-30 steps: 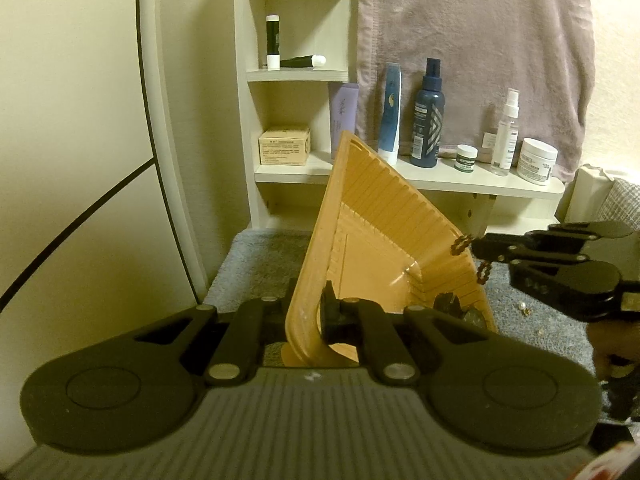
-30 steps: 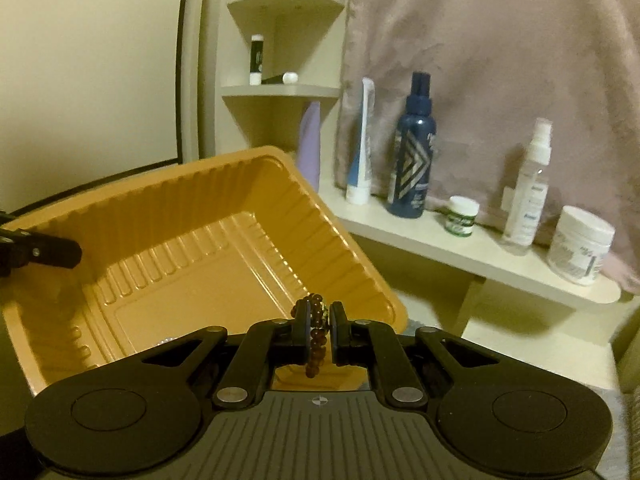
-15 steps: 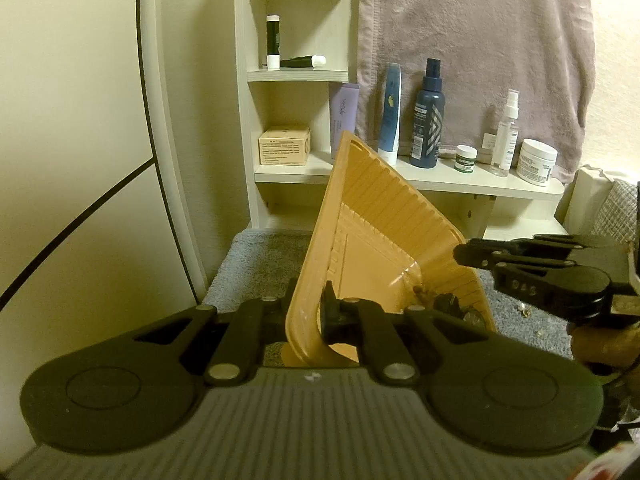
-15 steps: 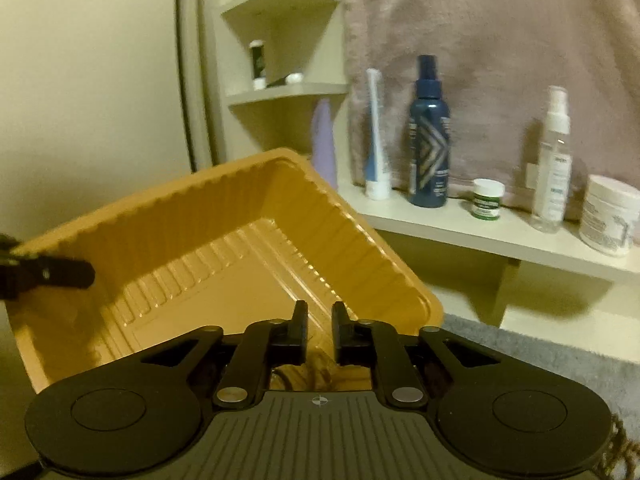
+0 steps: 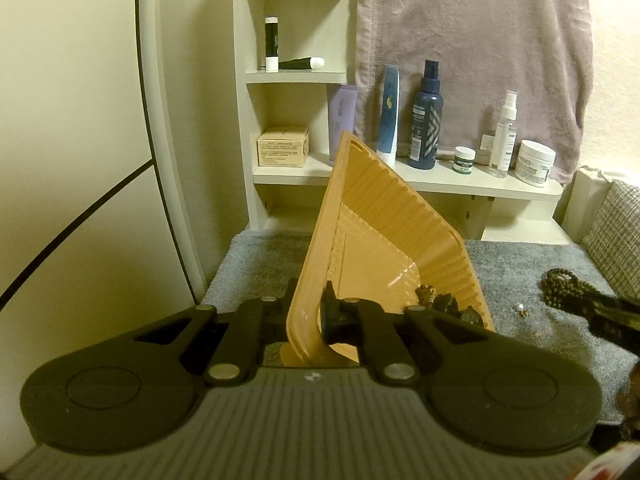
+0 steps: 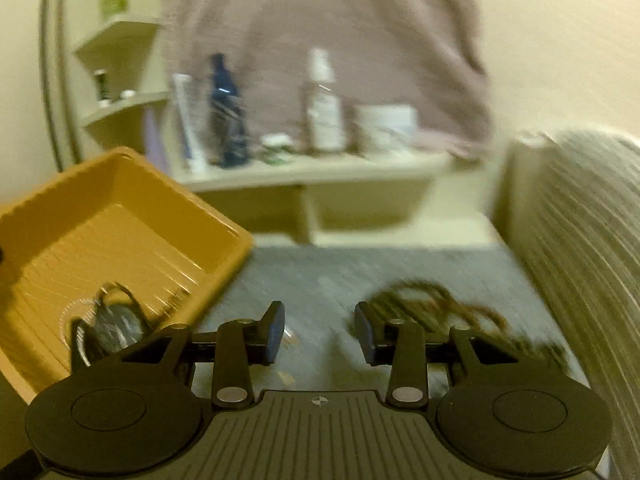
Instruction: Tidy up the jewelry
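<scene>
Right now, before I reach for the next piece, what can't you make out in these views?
- Right wrist view: motion blur smears the beads on the mat; strand count unclear.
- Tray contents: left gripper covers part in the left wrist view; the dark pieces are blurred in the right.
- Small bits on the mat: too tiny to identify.
- Right gripper: opening, nothing between its fingers; cut by the left view's edge.

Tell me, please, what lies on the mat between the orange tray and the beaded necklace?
In the left wrist view, one small pearl earring lies on the grey mat between the orange tray and beaded necklace.
</scene>
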Tool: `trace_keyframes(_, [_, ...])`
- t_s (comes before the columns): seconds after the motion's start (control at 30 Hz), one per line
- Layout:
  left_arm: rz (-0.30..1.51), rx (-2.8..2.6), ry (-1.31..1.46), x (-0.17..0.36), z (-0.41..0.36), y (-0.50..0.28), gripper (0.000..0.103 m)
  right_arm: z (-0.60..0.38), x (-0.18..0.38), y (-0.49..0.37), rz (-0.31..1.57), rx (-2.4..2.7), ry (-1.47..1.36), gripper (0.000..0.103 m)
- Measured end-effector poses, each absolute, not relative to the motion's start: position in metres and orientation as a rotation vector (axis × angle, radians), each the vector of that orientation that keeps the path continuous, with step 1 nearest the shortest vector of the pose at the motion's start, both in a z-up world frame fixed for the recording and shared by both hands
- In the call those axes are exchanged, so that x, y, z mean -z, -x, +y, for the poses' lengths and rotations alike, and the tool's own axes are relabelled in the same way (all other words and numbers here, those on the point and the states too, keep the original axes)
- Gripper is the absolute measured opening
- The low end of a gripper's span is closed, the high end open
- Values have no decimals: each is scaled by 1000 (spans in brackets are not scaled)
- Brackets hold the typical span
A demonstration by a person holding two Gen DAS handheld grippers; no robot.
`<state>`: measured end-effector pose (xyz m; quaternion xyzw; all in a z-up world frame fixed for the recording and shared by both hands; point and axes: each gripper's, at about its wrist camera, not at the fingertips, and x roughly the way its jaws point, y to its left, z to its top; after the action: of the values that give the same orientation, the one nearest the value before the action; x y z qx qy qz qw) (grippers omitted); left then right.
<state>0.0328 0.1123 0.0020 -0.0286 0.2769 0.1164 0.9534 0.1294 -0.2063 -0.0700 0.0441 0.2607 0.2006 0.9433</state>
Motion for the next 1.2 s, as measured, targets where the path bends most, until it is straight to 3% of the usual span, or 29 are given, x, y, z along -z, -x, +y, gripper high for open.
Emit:
trace_keyframes(0.47, [561,-238,52,-3,112,-33,8,-191,88,-120,556,-471,-30,38])
trace_keyframes(0.67, [559,-234,46,-4,109,-34,8,-171,93,-125,553,-498,15,21])
trace_keyframes(1.03, [558,-233,45,-5,108,-34,8,-159,104,-132,573,-505,43,15])
trace_keyframes(1.2, [561,-236,52,-4,109,-33,8,-160,103,-134,575,-503,41,7])
